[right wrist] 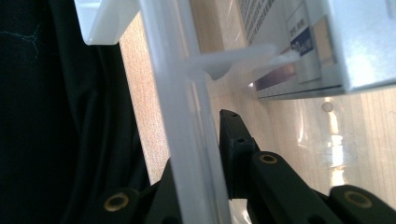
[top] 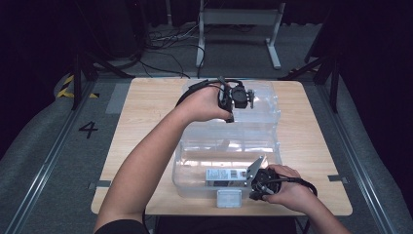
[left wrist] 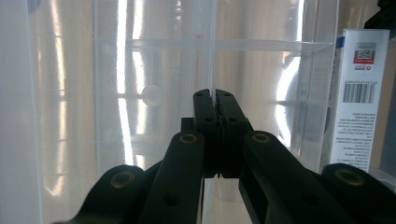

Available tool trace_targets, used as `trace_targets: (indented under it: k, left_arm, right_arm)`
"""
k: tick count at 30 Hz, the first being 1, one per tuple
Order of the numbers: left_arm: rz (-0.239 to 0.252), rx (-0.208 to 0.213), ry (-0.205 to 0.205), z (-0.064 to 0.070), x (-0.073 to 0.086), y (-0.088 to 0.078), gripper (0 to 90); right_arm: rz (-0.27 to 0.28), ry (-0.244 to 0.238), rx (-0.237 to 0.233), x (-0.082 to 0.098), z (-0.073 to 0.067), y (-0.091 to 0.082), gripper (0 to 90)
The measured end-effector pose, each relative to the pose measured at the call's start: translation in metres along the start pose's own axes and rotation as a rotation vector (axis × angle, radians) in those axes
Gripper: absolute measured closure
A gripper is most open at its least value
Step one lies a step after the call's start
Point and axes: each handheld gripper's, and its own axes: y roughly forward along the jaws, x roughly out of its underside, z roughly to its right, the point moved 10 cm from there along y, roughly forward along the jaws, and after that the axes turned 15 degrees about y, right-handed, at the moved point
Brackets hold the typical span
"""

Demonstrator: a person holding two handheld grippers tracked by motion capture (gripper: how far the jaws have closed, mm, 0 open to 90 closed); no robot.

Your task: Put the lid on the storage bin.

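Nearest the high camera, at lower right of the frame, the right gripper [top: 257,181] pinches the near wall of the clear plastic storage box [top: 195,187], likely to keep it from sliding on the wooden table [top: 146,105]. At upper centre the left gripper [top: 242,97] has its jaws pressed together on the raised lid's [top: 265,100] thin edge, apparently holding it open. A white carton [top: 225,175] lies inside, against the near wall.

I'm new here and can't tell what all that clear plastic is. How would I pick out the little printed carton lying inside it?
Start at the wooden table and find the clear plastic box standing open on it. On the floor of its near half, beside the right gripper, lies the small white carton. It is the one opaque thing among see-through walls, white with a barcode and fine print.
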Motion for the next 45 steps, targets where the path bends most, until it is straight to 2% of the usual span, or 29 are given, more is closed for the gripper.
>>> trace_targets:
  k: [6,13,17,24,26,27,28,30,31,36,45]
  left_arm:
    - [0.029,0.008,0.007,0.012,-0.001,-0.007,88.4]
    - [-0.002,-0.005,0.045,0.026,-0.006,-0.011,88.4]
    - [0.012,0.0,0.03,0.033,-0.007,-0.012,88.4]
    - [0.025,0.021,0.04,0.045,-0.009,-0.015,88.4]
    - [0.023,0.018,0.04,0.046,-0.009,-0.015,88.4]
    - [0.003,-0.002,0.047,0.048,-0.009,-0.015,88.4]
    - [0.003,-0.002,0.047,0.048,-0.009,-0.015,88.4]
    - [-0.032,-0.02,0.054,0.049,-0.009,-0.016,88.4]
    - [-0.029,-0.024,0.052,0.05,-0.009,-0.015,88.3]
    - [-0.014,0.001,0.038,0.053,-0.01,-0.015,88.3]
    - [-0.026,0.01,0.058,0.061,-0.012,-0.016,88.3]
  right_arm:
    - [0.006,0.002,-0.003,0.0,0.0,0.0,85.6]
    - [0.009,0.004,0.004,0.0,0.0,0.0,85.6]
    - [0.01,0.004,0.005,0.0,0.0,0.0,85.6]
    - [0.012,0.006,0.005,-0.001,0.0,0.0,85.5]
    - [0.012,0.006,0.005,-0.001,0.0,0.0,85.4]
    - [0.017,-0.002,0.005,-0.001,0.001,0.0,85.4]
    - [0.017,-0.002,0.005,-0.001,0.001,0.0,85.4]
    - [0.018,-0.002,0.005,-0.001,0.001,0.0,85.4]
    - [0.018,-0.003,0.0,-0.001,0.0,0.0,85.4]
    - [0.019,-0.003,-0.001,-0.001,0.0,0.0,85.4]
    - [0.02,-0.005,-0.001,-0.001,0.0,0.0,85.3]
